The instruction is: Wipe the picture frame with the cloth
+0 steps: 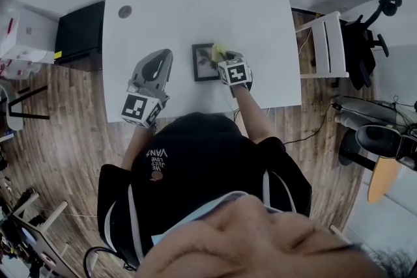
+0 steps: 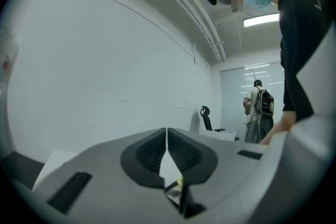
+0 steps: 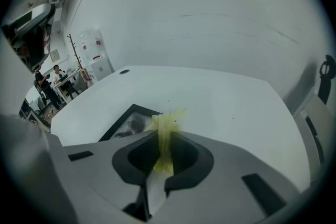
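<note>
Right gripper (image 3: 165,152): fingers pinched narrow on a yellow cloth (image 3: 167,126), with a crumpled tuft poking out past the tips. Left gripper (image 2: 167,139): fingers pressed together tip to tip, nothing between them.

Only in the head view: both grippers at once. Left gripper (image 1: 161,60) over the near left part of the table (image 1: 195,10), just beside the picture frame (image 1: 204,63) and apart from it. Right gripper (image 1: 220,55) over the frame's right side. Also there: a wooden floor (image 1: 58,133) all around, and a white chair (image 1: 326,42) by the table's right edge.

Only in the left gripper view: a big white wall (image 2: 105,71), a long ceiling light (image 2: 260,20) and a far-off person with a backpack (image 2: 258,107).

Only in the right gripper view: small people (image 3: 50,78) at a far desk, and the cloth up close.

Picture frame: thin, black, lying flat near the middle of the table, a bit toward the near edge. Dark greyish picture inside. Yellow cloth (image 1: 218,49) at the frame's far right corner; touching the frame or not, cannot tell.
</note>
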Demonstrator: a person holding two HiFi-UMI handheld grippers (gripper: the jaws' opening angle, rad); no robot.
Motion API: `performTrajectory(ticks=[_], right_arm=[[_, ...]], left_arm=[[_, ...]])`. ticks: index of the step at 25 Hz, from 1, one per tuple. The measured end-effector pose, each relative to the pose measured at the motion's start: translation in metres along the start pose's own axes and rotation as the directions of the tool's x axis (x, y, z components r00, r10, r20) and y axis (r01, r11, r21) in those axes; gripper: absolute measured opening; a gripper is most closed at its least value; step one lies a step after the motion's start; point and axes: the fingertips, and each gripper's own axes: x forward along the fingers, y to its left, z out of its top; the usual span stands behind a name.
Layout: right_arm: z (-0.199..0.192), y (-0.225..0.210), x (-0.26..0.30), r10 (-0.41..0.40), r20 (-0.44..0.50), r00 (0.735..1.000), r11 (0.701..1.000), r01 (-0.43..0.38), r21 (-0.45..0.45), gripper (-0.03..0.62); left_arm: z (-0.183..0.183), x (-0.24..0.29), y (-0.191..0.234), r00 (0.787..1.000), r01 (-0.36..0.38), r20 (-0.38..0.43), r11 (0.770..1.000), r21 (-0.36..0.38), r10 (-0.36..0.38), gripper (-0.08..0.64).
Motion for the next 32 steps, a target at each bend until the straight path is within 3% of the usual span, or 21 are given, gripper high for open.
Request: performTrajectory(ticks=[21,32], right_arm=[[-0.003,-0.017,-0.011,-0.035,0.01,0.999,0.999,0.034,0.028,0.038],[0.018,0.025,-0.017,0.056,0.077,0.995,0.997,-0.06,0.055,0.038]], left_arm=[[-0.001,-0.005,-0.005,1.0,0.006,0.003,1.0,-0.003,-0.006,0.02],[0.0,-0.019,-0.001,1.0,-0.006,0.005,1.0,-0.005,0.006,0.02]])
